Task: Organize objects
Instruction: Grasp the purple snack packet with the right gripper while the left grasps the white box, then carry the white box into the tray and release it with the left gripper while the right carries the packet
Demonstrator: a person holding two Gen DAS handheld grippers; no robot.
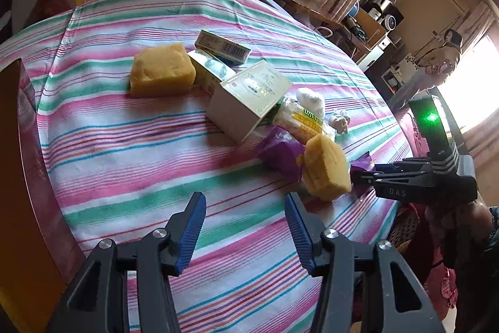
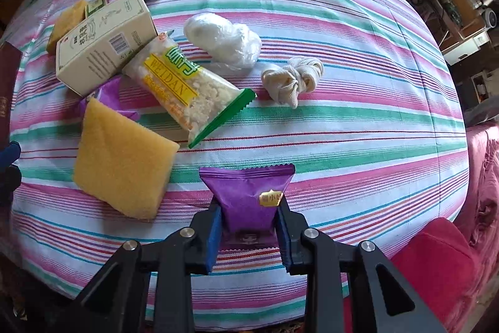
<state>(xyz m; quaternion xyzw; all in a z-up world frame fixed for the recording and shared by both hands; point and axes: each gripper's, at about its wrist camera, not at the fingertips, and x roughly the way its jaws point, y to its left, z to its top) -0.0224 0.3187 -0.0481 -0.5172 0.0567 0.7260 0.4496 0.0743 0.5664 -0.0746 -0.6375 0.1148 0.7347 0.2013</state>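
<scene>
Right gripper (image 2: 249,227): a purple snack packet (image 2: 246,192) is being clamped between its blue pads, low over the striped tablecloth (image 2: 343,120).
Left gripper (image 1: 246,227): jaws are being held apart, nothing between them.
Yellow sponge (image 2: 121,161): is being left lying just beside the packet, touching the Weidan bag (image 2: 184,86).
Cream carton (image 2: 103,42): is being leaned on by the bag.

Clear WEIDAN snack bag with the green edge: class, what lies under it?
A second purple foil packet pokes out beneath the clear snack bag and the yellow sponge block; most of it is covered.
</scene>
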